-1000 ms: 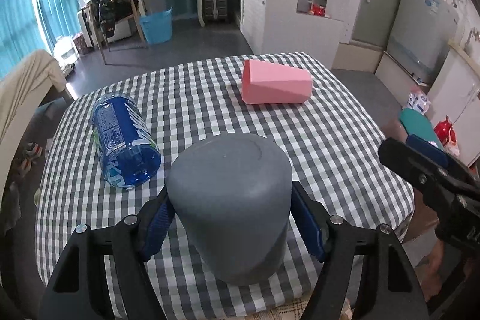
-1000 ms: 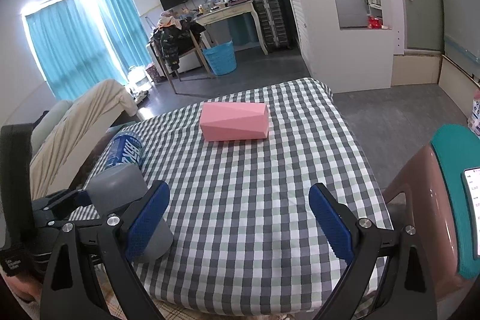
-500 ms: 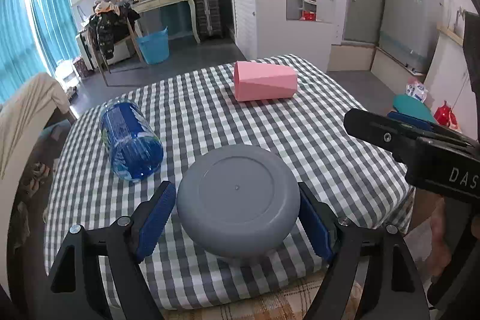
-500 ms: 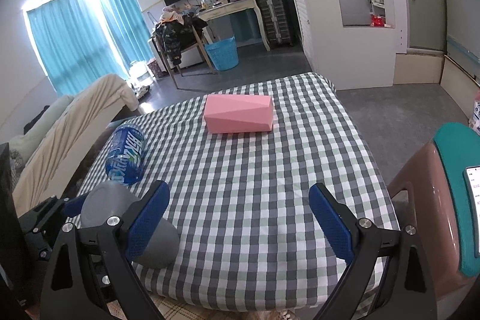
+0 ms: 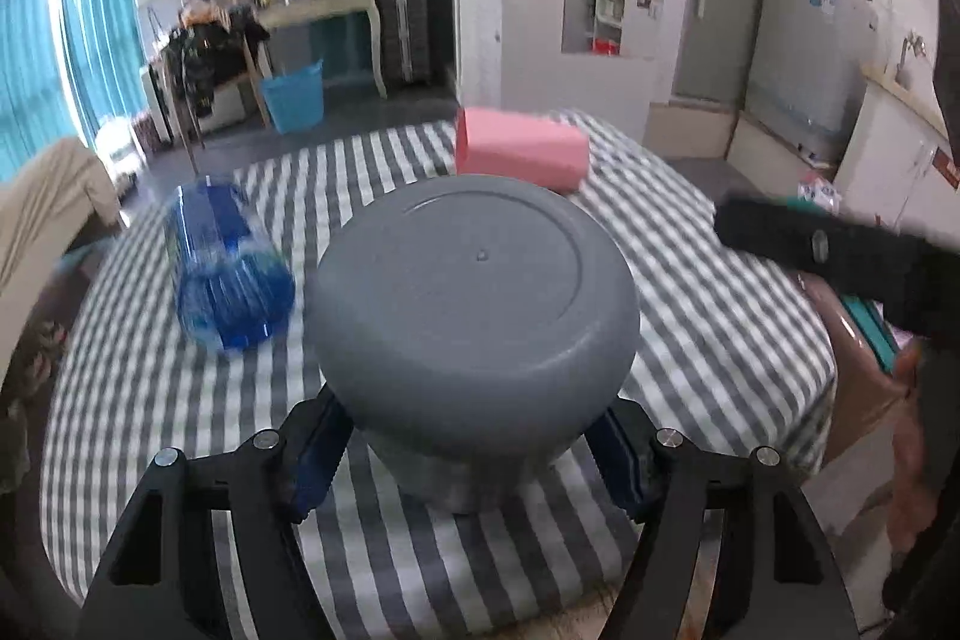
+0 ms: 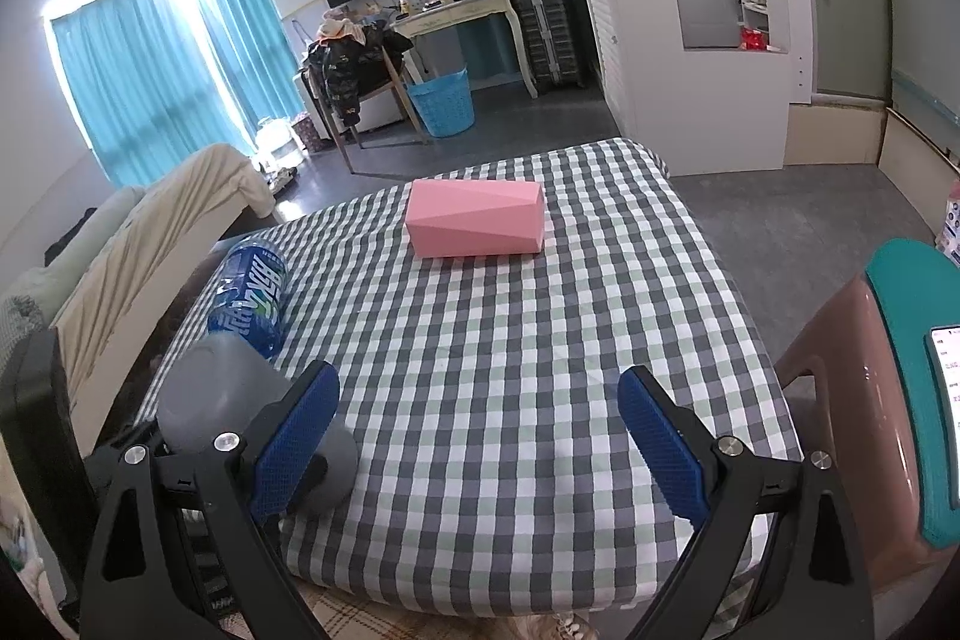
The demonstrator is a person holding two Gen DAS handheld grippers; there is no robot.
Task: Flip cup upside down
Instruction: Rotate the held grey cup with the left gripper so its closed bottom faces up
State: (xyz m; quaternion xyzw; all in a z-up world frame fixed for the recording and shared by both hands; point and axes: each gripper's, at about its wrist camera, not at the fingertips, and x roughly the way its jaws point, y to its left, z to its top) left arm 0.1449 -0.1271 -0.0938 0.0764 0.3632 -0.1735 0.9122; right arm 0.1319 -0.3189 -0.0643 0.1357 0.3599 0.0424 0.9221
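Observation:
A grey cup (image 5: 474,292) fills the middle of the left wrist view, its flat base turned toward the camera. My left gripper (image 5: 474,451) is shut on the cup's sides, blue pads pressed against it, above the near edge of the checked table (image 5: 708,352). In the right wrist view the cup (image 6: 216,394) sits at the lower left, tilted, held by the left gripper. My right gripper (image 6: 480,436) is open and empty over the table's near edge. The cup's mouth is hidden.
A blue bottle (image 5: 225,274) lies on its side at the table's left, also in the right wrist view (image 6: 249,301). A pink box (image 6: 474,226) lies toward the far side. A brown stool with a teal top (image 6: 906,400) stands right of the table.
The left gripper has turned the cup, so its base now faces the camera more fully and sits higher. The view is blurred by motion. The right gripper has barely moved.

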